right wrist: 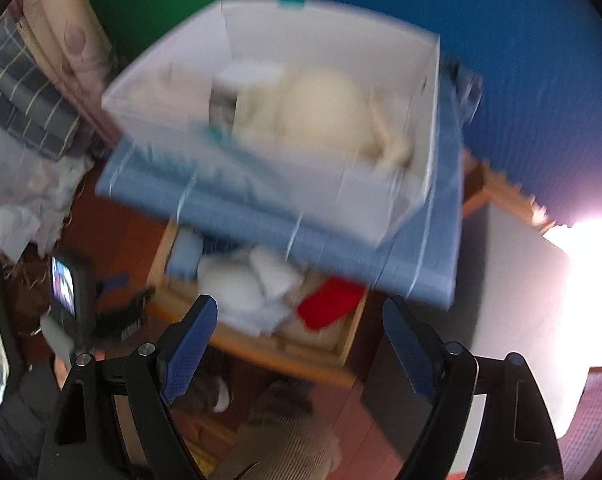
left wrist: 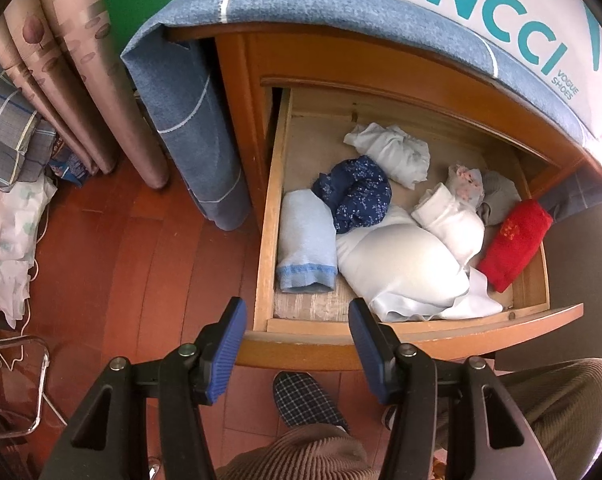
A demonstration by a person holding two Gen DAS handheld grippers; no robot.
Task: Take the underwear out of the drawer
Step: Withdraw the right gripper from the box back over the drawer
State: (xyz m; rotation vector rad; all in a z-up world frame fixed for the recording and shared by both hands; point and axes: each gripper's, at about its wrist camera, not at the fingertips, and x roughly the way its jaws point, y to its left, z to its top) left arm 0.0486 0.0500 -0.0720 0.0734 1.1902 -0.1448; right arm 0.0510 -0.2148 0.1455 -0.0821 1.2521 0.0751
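The wooden drawer (left wrist: 417, 338) stands pulled open, full of rolled and folded underwear: a pale blue roll (left wrist: 305, 236), a navy floral piece (left wrist: 355, 194), a large white piece (left wrist: 405, 268), a white bundle (left wrist: 393, 152) and a red roll (left wrist: 513, 240). My left gripper (left wrist: 297, 312) is open and empty, just above the drawer's front left corner. My right gripper (right wrist: 301, 316) is open and empty, higher up over the drawer (right wrist: 285, 354); that view is blurred. The red roll (right wrist: 331, 308) and white pieces (right wrist: 237, 288) show there.
A blue cloth (left wrist: 189, 92) covers the cabinet top, with a white shoe box (right wrist: 381, 64) holding a cream garment (right wrist: 325, 112). Curtains (left wrist: 73, 60) and piled fabric (left wrist: 9, 224) stand at the left. My knees and a checked slipper (left wrist: 305, 400) are below the drawer.
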